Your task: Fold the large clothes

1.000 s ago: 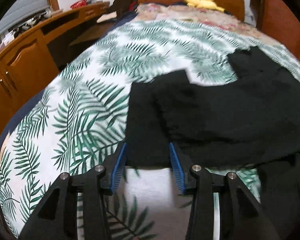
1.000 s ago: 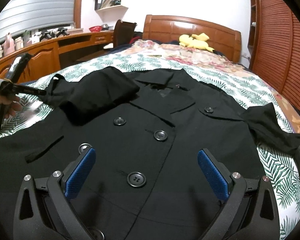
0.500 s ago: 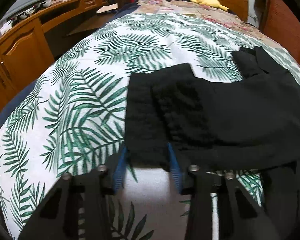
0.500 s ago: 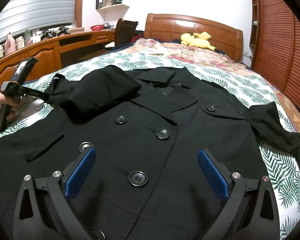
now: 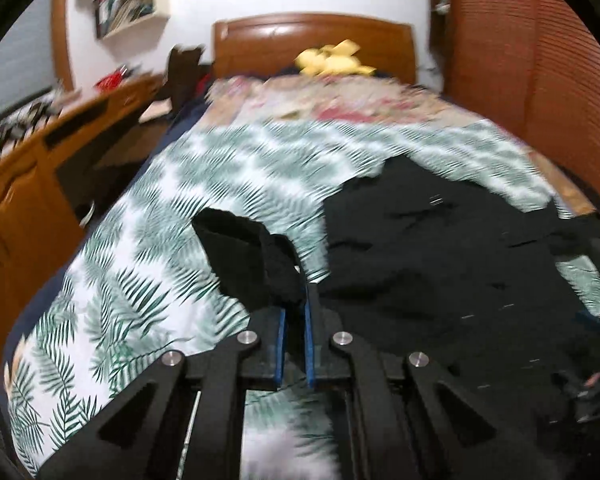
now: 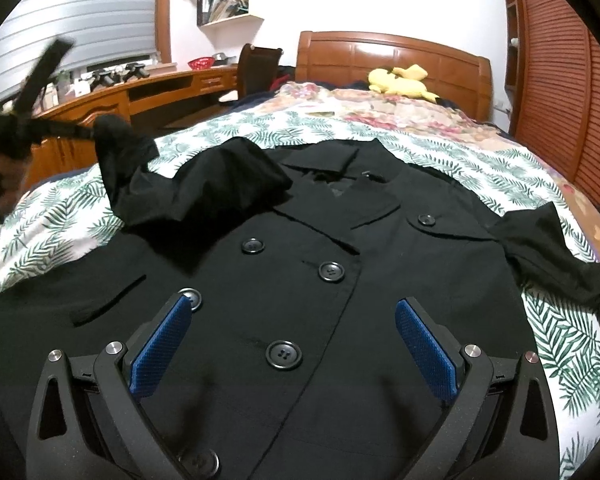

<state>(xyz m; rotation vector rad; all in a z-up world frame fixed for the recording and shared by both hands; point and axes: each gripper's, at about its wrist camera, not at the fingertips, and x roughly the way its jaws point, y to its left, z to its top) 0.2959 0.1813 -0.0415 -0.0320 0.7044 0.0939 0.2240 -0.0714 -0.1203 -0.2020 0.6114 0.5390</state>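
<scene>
A black double-breasted coat (image 6: 300, 280) lies face up on the leaf-print bed sheet (image 6: 440, 152). My left gripper (image 5: 294, 300) has its jaws closing hard on the cuff of the coat's left sleeve (image 5: 240, 256), with the cloth pinched between the blue pads. In the right wrist view that sleeve (image 6: 124, 152) hangs lifted off the bed from the blurred left gripper (image 6: 92, 132), held by a hand. My right gripper (image 6: 293, 302) hovers open over the coat's buttoned front, nothing between its fingers. The other sleeve (image 6: 540, 252) lies spread out to the right.
A wooden headboard (image 6: 392, 56) with a yellow plush toy (image 6: 400, 82) stands at the far end, behind a floral quilt (image 6: 364, 108). A wooden desk (image 6: 140, 96) and chair (image 6: 260, 64) run along the left. Slatted wardrobe doors (image 6: 560, 80) line the right.
The left gripper has shut on the sleeve cuff and lifted it off the sheet, swinging up and toward the coat. The right gripper has stayed where it was, open.
</scene>
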